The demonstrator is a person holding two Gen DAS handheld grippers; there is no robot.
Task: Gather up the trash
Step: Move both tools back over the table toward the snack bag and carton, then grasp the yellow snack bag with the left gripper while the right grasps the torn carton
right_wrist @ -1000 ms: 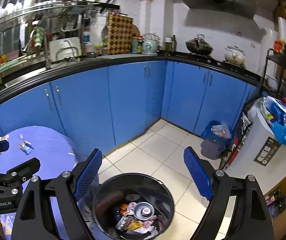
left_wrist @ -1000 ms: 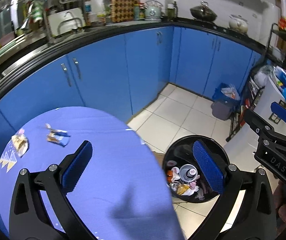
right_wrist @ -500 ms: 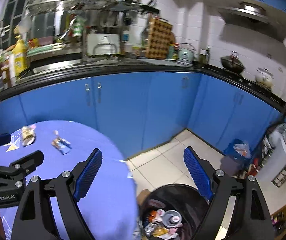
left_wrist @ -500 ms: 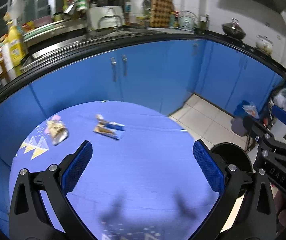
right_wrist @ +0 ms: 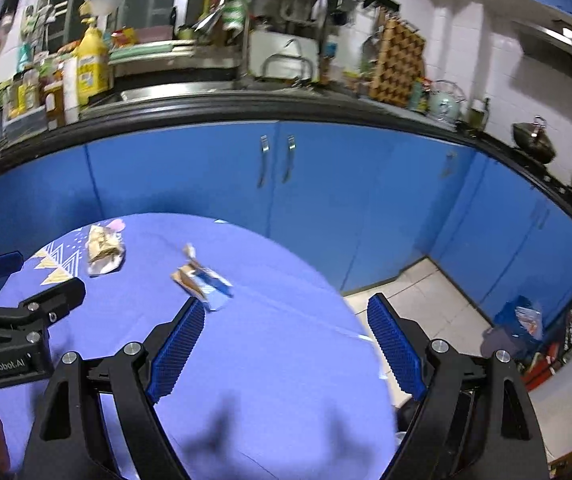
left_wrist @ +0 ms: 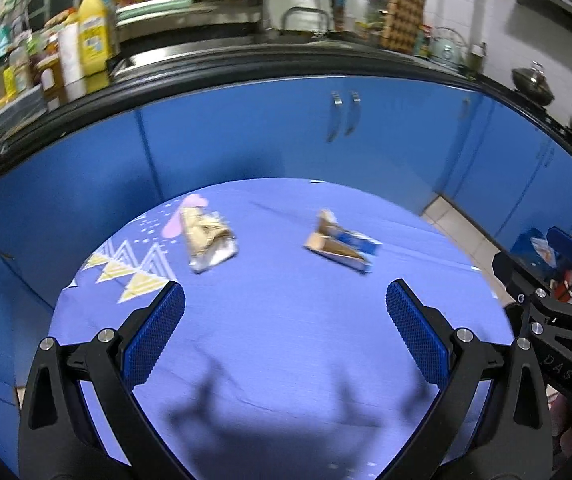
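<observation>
Two pieces of trash lie on the round table with the blue cloth (left_wrist: 286, 360) (right_wrist: 286, 360): a crumpled silver and tan wrapper (left_wrist: 208, 242) (right_wrist: 104, 250) on the left and a brown and blue wrapper (left_wrist: 341, 248) (right_wrist: 202, 282) to its right. My left gripper (left_wrist: 286, 316) hovers open over the cloth, short of both wrappers, nothing between its fingers. My right gripper (right_wrist: 286, 328) is open and empty too, its left pad close beside the brown and blue wrapper. Each gripper shows at the edge of the other's view.
Blue cabinets (left_wrist: 325, 132) with a black countertop curve behind the table, crowded with bottles (right_wrist: 90, 64), a sink rack and pots. Tiled floor (right_wrist: 425, 292) lies right of the table, with a blue bag (right_wrist: 521, 320) and a shelf rack beyond it.
Both grippers swung left, away from the black trash bin on the floor, and now face the table. The wrappers have grown larger in view. Both stayed open and empty.
</observation>
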